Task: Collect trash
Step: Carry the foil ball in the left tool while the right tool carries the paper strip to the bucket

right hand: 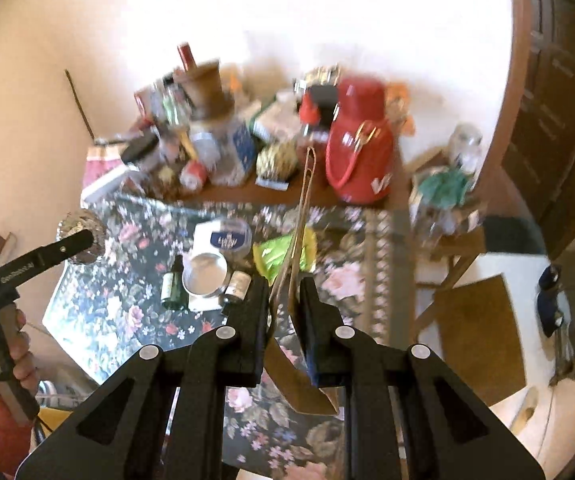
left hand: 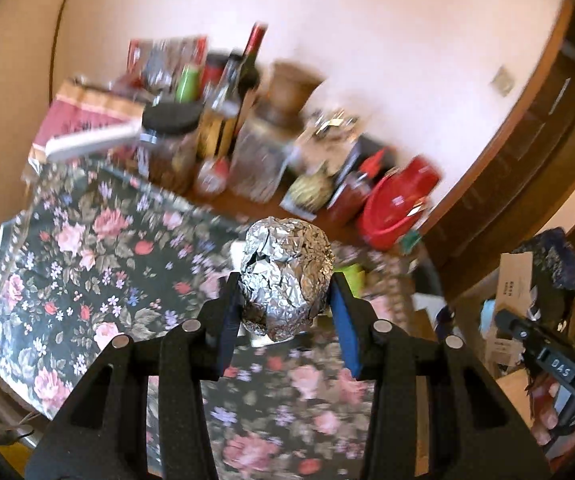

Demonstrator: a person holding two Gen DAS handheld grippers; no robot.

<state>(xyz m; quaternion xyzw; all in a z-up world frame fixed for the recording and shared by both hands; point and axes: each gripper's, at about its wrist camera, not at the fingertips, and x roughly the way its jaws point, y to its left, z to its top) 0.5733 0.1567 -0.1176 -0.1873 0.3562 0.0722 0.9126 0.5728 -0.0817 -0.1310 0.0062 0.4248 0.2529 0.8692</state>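
The left hand-held gripper [left hand: 285, 300] is clamped on a crumpled foil ball [left hand: 287, 276] above the floral-clothed desk [left hand: 87, 248]. The right hand-held gripper [right hand: 285, 294] pinches a brown paper bag [right hand: 295, 240]. Behind crowd jars, bottles and a red thermos [right hand: 357, 148]; labels blur.

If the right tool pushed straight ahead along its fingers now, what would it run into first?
Likely the green wrapper on the floral tablecloth, just past the right tool, which is shut on a brown paper bag. The bag's edge would touch first. Depth is uncertain through the fisheye.
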